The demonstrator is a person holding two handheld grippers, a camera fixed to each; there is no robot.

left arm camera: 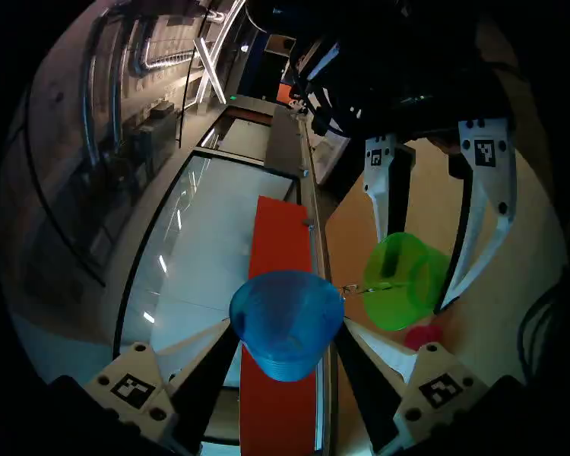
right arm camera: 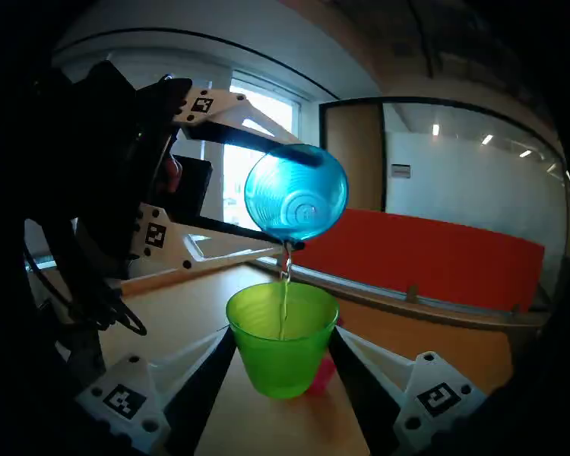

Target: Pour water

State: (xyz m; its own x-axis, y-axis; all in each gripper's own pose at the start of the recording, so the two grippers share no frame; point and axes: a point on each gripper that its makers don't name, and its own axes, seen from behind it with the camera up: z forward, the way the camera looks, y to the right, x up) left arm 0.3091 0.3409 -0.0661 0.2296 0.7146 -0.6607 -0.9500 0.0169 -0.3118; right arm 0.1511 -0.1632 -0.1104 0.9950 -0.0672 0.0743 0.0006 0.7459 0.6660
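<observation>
A translucent blue cup [left arm camera: 289, 323] sits between the fingers of my left gripper [left arm camera: 286, 328], which is shut on it. In the right gripper view the blue cup [right arm camera: 296, 190] is tipped on its side above a green cup [right arm camera: 283, 346], held by the left gripper [right arm camera: 306, 201]. A thin stream of water [right arm camera: 285, 292] falls from its rim into the green cup. My right gripper [right arm camera: 283, 334] is shut on the upright green cup. The left gripper view shows the green cup [left arm camera: 403, 281] in the right gripper [left arm camera: 416, 287], just right of the blue one.
A wooden table [right arm camera: 171, 319] lies under both cups. A small pink thing [right arm camera: 323, 376] rests on it right behind the green cup. A long red panel [right arm camera: 437, 258] runs along the table's far edge, with glass walls [left arm camera: 201, 228] beyond. Black cables [right arm camera: 118, 315] hang at the left.
</observation>
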